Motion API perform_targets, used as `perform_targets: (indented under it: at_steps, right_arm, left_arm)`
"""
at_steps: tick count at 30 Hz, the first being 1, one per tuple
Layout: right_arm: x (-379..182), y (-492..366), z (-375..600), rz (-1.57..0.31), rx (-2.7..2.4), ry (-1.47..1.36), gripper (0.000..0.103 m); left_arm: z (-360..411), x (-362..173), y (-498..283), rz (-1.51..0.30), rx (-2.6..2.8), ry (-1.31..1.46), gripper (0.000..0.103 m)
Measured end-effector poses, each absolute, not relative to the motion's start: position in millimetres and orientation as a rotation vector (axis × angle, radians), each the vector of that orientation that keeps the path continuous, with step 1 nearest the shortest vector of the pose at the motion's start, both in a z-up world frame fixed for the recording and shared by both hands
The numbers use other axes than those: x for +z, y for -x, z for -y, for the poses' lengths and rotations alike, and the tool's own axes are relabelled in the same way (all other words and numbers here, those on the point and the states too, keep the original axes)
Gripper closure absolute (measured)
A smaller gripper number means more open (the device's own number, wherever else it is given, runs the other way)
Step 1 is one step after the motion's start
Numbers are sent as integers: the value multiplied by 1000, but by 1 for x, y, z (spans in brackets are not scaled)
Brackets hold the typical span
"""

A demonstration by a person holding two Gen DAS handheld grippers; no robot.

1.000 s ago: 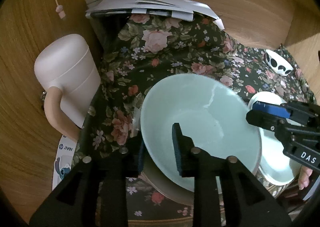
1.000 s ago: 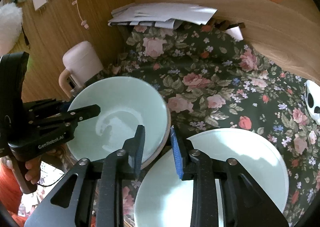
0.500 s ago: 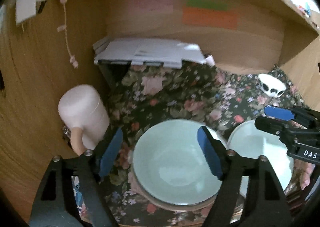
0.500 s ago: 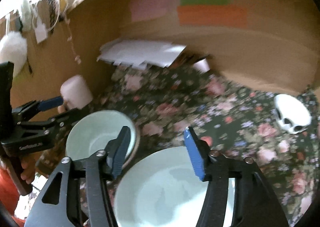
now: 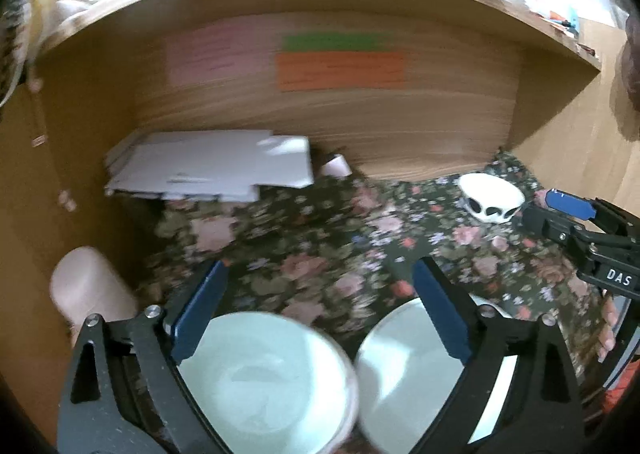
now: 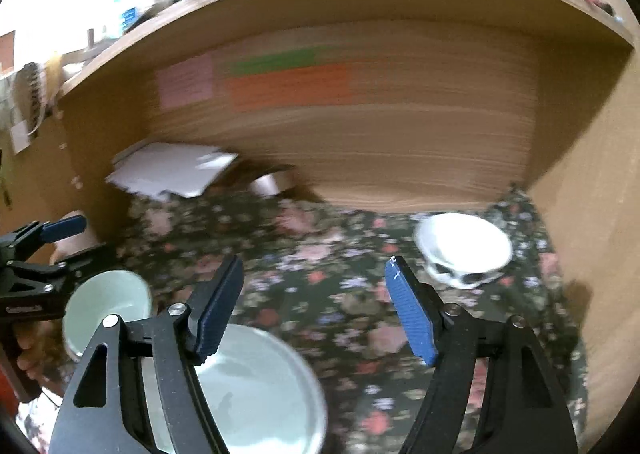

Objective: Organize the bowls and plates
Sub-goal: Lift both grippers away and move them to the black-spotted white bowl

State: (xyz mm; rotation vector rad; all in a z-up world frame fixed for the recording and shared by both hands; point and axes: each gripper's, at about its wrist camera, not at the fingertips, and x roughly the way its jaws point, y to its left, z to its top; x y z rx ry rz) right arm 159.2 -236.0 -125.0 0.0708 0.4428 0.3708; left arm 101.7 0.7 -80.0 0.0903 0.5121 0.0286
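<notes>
A pale green bowl [image 5: 264,382] sits on a plate on the flowered cloth, low in the left wrist view; it also shows in the right wrist view [image 6: 108,306]. A pale green plate [image 5: 404,370] lies to its right, also seen in the right wrist view [image 6: 260,386]. A white skull-patterned bowl [image 6: 464,250] stands at the back right, also in the left wrist view [image 5: 490,199]. My left gripper [image 5: 320,306] is open and empty above the bowl. My right gripper [image 6: 316,302] is open and empty above the cloth.
A pink mug [image 5: 88,294] stands at the left wall. A stack of white papers [image 5: 208,169] lies at the back left. Wooden cubby walls [image 6: 400,133] close in the back and both sides. The flowered cloth [image 5: 340,238] covers the shelf floor.
Both grippers have opened, letting go of the bowl and the plate, and have pulled back and up. The bowl and plate stay on the cloth.
</notes>
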Motion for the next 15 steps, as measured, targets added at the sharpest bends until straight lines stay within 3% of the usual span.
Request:
perform_targets:
  at_steps: [15]
  right_arm:
    - [-157, -232, 326, -534, 117, -154, 33]
  left_arm:
    - [67, -88, -200, -655, -101, -98, 7]
